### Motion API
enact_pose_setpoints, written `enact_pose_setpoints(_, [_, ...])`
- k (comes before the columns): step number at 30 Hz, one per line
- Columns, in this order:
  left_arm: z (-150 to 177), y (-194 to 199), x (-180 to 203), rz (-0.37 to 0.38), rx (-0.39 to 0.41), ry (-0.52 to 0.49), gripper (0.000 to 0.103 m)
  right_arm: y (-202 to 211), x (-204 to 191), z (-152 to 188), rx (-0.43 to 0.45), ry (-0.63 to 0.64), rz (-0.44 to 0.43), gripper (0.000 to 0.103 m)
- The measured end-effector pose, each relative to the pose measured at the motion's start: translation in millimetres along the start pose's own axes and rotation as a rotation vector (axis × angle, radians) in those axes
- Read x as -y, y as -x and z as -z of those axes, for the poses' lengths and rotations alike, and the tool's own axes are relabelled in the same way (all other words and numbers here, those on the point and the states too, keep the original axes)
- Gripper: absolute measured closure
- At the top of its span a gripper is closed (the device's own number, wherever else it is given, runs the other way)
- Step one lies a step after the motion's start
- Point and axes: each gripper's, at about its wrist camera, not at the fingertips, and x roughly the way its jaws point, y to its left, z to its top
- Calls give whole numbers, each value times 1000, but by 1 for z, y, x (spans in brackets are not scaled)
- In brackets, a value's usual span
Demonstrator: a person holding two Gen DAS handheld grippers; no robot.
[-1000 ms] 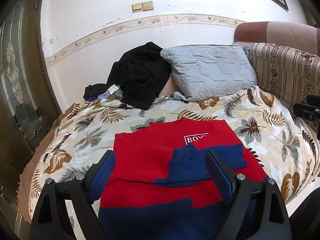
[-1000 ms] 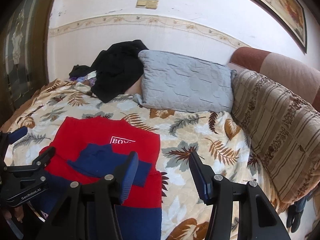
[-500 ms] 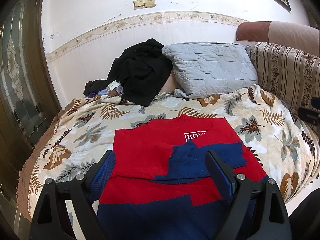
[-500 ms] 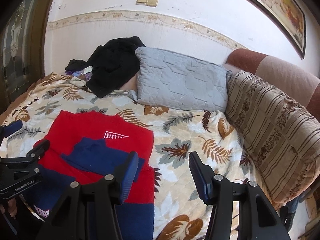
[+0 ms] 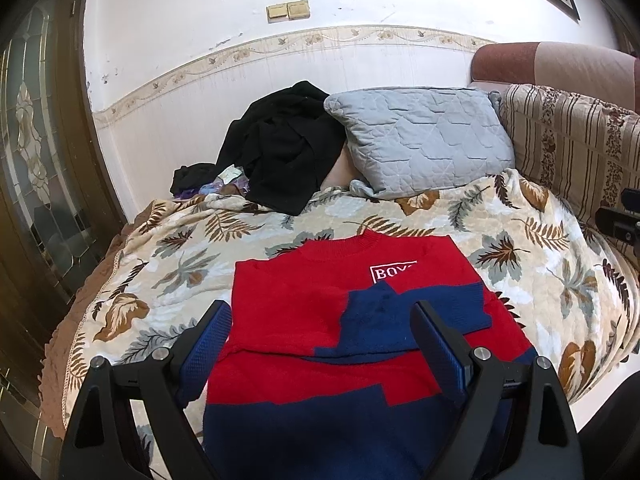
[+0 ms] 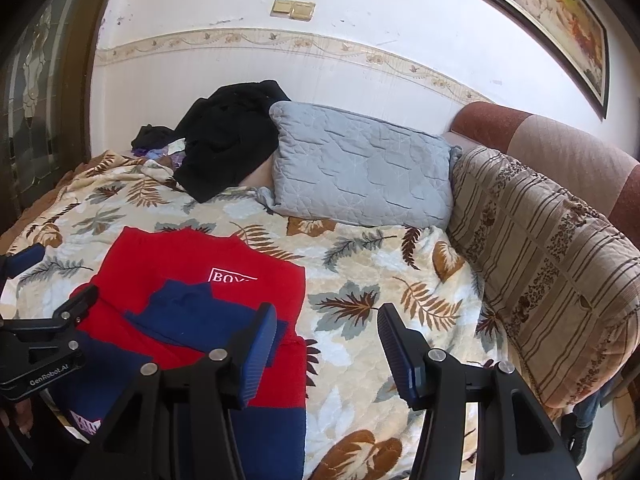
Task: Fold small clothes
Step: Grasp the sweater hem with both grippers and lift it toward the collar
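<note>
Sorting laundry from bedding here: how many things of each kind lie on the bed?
Sweaters, red and navy: 1, the sweater
Dark garment heaps: 1, the black clothes
Pillows: 1, the grey pillow
Striped cushions: 1, the cushion
Bedspreads: 1, the leaf-print bedspread
Total: 5

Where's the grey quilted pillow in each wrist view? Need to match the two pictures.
Left wrist: grey quilted pillow sits upper right of centre, against the wall, past the red and navy sweater.
Right wrist: grey quilted pillow sits at centre, upper half, left of the striped sofa cover.
Shared landmark: the black garment heaped just left of the pillow in both views.
</note>
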Motion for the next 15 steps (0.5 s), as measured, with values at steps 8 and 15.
enact_pose_setpoints(8, [66,-13,-75,-2,-231,70,12,-57,32,77,-265,-200,-427,29])
enact_pose_setpoints(15, [157,-26,-125,20,-472,217,12,-107,51,188,-545,-483,-527,29])
